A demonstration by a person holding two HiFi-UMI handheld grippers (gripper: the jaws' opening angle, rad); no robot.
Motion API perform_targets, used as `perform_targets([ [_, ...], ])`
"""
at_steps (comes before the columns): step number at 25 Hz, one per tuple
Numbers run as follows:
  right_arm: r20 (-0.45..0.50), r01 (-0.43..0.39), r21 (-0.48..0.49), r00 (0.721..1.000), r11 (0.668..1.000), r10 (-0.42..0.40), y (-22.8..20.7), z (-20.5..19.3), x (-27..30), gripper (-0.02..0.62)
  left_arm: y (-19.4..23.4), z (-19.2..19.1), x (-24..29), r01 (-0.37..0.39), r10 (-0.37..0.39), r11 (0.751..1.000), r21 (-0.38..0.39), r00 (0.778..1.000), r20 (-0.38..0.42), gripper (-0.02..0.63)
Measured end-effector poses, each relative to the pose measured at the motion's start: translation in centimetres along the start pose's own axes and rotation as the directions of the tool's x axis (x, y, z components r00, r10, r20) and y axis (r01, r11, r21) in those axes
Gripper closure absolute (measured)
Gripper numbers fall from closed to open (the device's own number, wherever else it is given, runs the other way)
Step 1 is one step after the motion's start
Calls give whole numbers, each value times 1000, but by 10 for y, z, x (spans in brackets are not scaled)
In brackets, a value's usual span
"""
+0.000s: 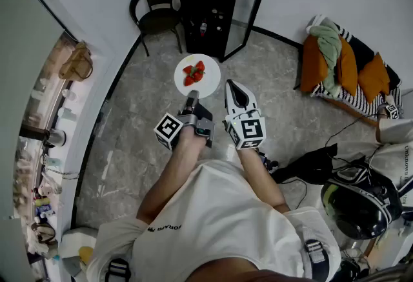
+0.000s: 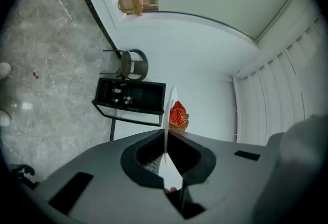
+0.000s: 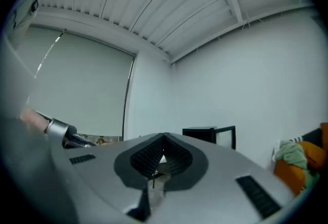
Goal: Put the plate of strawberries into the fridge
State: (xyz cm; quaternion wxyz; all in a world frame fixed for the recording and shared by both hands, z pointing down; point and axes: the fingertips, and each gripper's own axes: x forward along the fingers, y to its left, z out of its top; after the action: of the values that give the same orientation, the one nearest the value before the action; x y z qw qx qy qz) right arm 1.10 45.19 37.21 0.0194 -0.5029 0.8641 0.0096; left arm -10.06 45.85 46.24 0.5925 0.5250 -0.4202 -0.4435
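Observation:
A white plate (image 1: 205,84) with a few red strawberries (image 1: 193,73) is held out level above the grey floor. My left gripper (image 1: 191,102) is shut on the plate's near rim. In the left gripper view the plate (image 2: 166,120) stands edge-on between the jaws, with a strawberry (image 2: 178,115) behind it. The black fridge (image 1: 208,0) stands ahead by the wall with its glass door (image 1: 248,13) swung open, and bottles show inside. My right gripper (image 1: 233,88) is beside the plate on the right, shut and empty. The fridge (image 3: 207,135) shows just past its jaws.
A black chair (image 1: 157,13) stands left of the fridge. A bench with orange cushions (image 1: 348,68) and a green cloth is at the right. A dark helmet (image 1: 361,206) and cables lie at lower right. A tan bag (image 1: 76,62) sits on the window ledge at left.

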Motion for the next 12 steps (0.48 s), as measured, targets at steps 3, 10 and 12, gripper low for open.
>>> perform_targets([
  [3,0,6,-12,1000,1000,-6,-1,-6,2,583,4,0,1,-4,4,1000,-5,1000,-4,595],
  [10,-9,18,-15,1000,1000,-18,-8,-9,1,583,5,-5,3,-9,9,1000,-13,1000,-3,595],
  [12,0,18,-15,1000,1000,-18,-10,-8,1,583,4,-7,4,-9,9,1000,-9,1000,-9,595],
])
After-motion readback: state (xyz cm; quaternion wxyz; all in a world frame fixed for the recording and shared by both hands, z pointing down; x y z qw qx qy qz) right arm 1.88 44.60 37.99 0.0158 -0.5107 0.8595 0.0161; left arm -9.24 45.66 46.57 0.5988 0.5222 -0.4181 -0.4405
